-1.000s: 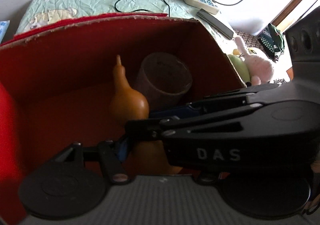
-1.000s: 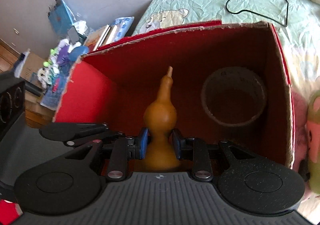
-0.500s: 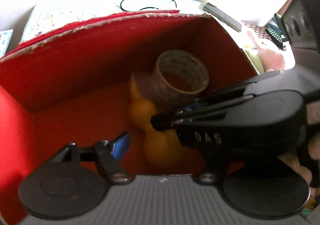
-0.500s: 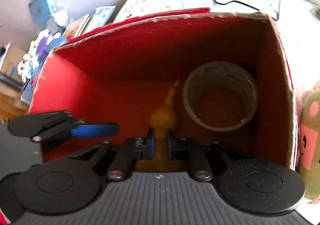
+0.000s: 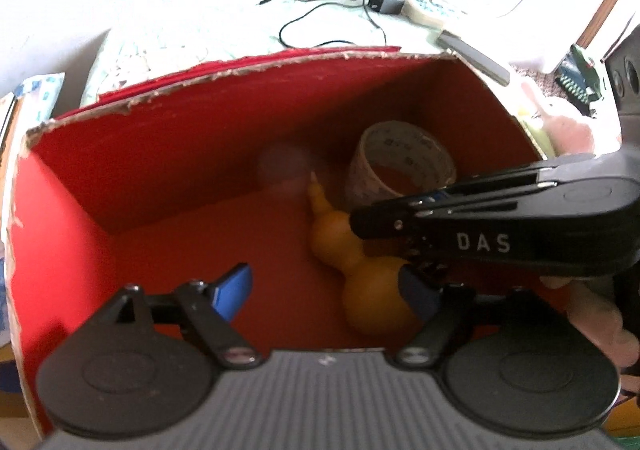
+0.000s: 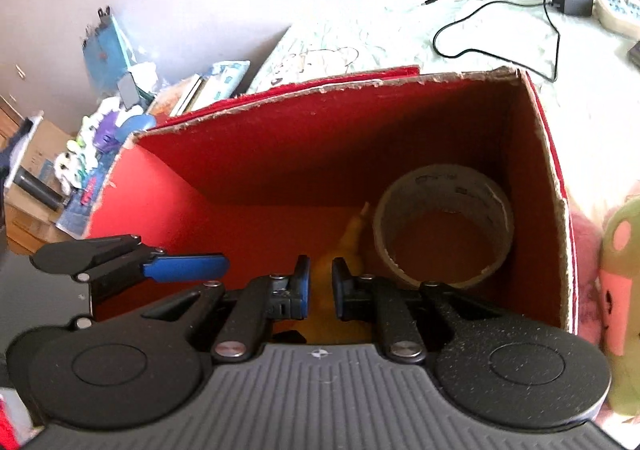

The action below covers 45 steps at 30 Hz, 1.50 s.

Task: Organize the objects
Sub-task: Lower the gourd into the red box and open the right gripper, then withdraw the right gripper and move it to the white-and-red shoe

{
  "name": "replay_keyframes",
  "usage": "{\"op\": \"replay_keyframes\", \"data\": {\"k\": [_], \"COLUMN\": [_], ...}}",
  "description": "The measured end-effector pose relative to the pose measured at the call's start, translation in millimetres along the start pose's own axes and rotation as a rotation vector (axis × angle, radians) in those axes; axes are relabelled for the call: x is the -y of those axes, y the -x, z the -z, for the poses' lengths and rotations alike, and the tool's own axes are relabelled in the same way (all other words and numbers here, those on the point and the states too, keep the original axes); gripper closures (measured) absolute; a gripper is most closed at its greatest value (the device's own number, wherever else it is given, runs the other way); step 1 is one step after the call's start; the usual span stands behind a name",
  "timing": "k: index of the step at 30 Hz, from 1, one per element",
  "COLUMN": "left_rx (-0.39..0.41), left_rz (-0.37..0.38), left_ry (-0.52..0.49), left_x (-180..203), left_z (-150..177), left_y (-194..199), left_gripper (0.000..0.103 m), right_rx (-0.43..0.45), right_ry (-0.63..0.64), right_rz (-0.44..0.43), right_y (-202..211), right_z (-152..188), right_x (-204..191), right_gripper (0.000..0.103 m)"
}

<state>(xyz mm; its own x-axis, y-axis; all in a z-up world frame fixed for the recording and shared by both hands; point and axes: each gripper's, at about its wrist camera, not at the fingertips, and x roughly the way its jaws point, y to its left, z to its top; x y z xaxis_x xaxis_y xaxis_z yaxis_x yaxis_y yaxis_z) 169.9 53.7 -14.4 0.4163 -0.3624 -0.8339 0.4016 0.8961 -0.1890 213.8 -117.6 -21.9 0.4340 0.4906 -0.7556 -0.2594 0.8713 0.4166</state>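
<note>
- My right gripper [image 6: 320,286] is clenching the orange gourd [image 5: 360,270] down inside the red box [image 5: 180,154], right beside the tape roll [image 6: 444,234].
- My left gripper [image 5: 324,290] is hanging released, jaws just opened wide, gripping nothing.

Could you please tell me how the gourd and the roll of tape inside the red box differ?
The gourd is solid, orange and bulbous with a thin pointed stem, while the roll of tape is a pale, hollow ring. The gourd lies tilted with its stem toward the tape; the roll sits with its opening facing up. The right tool reaches around the gourd; the tape is untouched. Both rest in the red box.
</note>
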Motion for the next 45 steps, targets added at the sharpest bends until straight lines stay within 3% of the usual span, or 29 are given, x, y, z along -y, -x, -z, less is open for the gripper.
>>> {"op": "replay_keyframes", "data": {"k": [6,10,13,21,27,33,45], "left_rx": [0.055,0.072,0.046,0.083,0.063,0.049,0.041], "left_rz": [-0.080,-0.058,-0.038,-0.091,-0.174,-0.208,-0.308], "left_ry": [-0.110,-0.131,-0.130,-0.124,-0.140,-0.110,-0.121], "left_x": [18,17,14,8,12,15,29], "left_z": [5,5,2,11,16,10,7], "left_y": [1,3,3,29,28,21,20], "left_gripper": [0.020,0.019,0.016,0.012,0.012,0.012,0.011], "right_rx": [-0.076,-0.122,-0.151,-0.278,-0.280,-0.248,-0.096], "right_ry": [-0.034,-0.069,-0.125,-0.033,-0.029,-0.058,-0.063], "right_rz": [-0.053,-0.031,-0.087,0.000,0.136,0.142,0.120], "right_y": [-6,-7,-9,-31,-28,-18,20], "right_z": [-3,-4,-5,-2,-1,3,31], "right_x": [1,-1,-2,-32,-33,-26,-22], "right_gripper": [0.090,0.090,0.090,0.087,0.084,0.084,0.081]}}
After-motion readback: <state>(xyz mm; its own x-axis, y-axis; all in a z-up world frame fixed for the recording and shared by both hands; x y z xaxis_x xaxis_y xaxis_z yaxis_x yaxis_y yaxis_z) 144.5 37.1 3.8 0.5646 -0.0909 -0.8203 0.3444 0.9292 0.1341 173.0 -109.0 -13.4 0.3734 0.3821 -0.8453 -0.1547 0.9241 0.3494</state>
